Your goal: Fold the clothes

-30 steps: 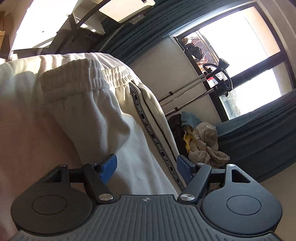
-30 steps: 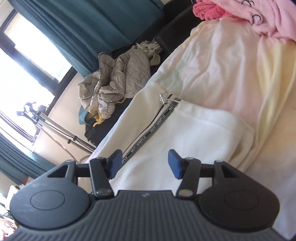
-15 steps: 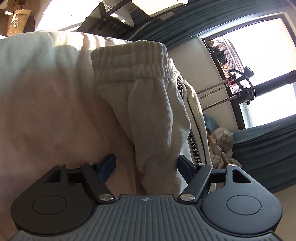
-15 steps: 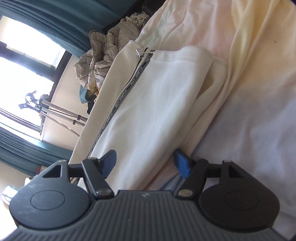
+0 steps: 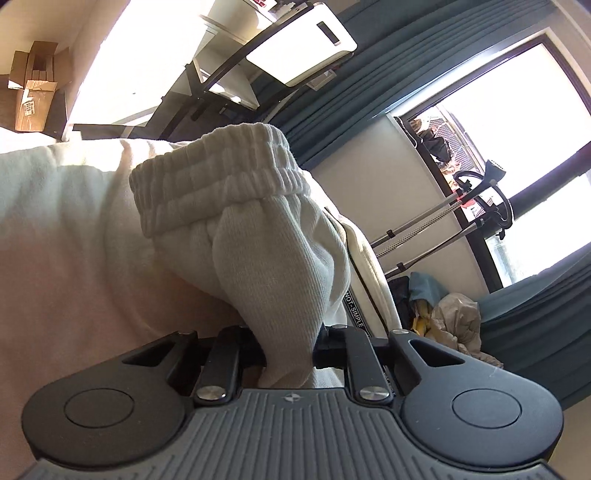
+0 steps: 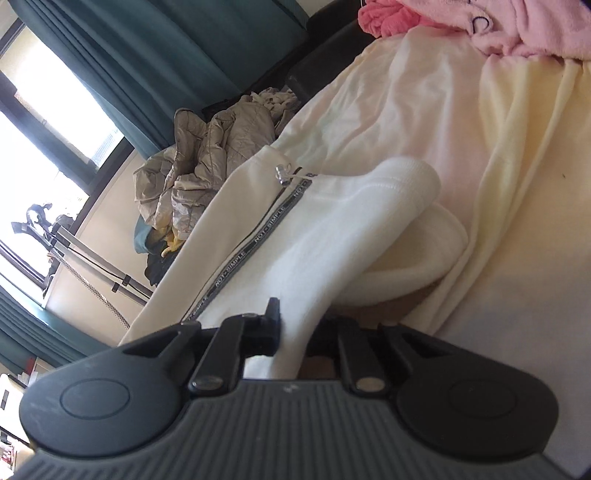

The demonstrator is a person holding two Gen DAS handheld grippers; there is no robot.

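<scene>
Pinching the cream sweatpants (image 5: 280,280) just below their ribbed elastic waistband (image 5: 218,173), the left claw (image 5: 288,350) is closed tight on a fold of fabric. The right claw (image 6: 295,336) is likewise clamped on the sweatpants (image 6: 332,236), near the hem end with the lettered side stripe (image 6: 255,240). The garment lies on the bed's pale sheet (image 6: 498,177), a pink blanket (image 6: 517,26) at the far corner.

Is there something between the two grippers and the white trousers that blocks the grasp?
Nothing visible does. The left gripper is shut directly on the white trousers below the waistband, and the right gripper is shut on their cloth too.
</scene>
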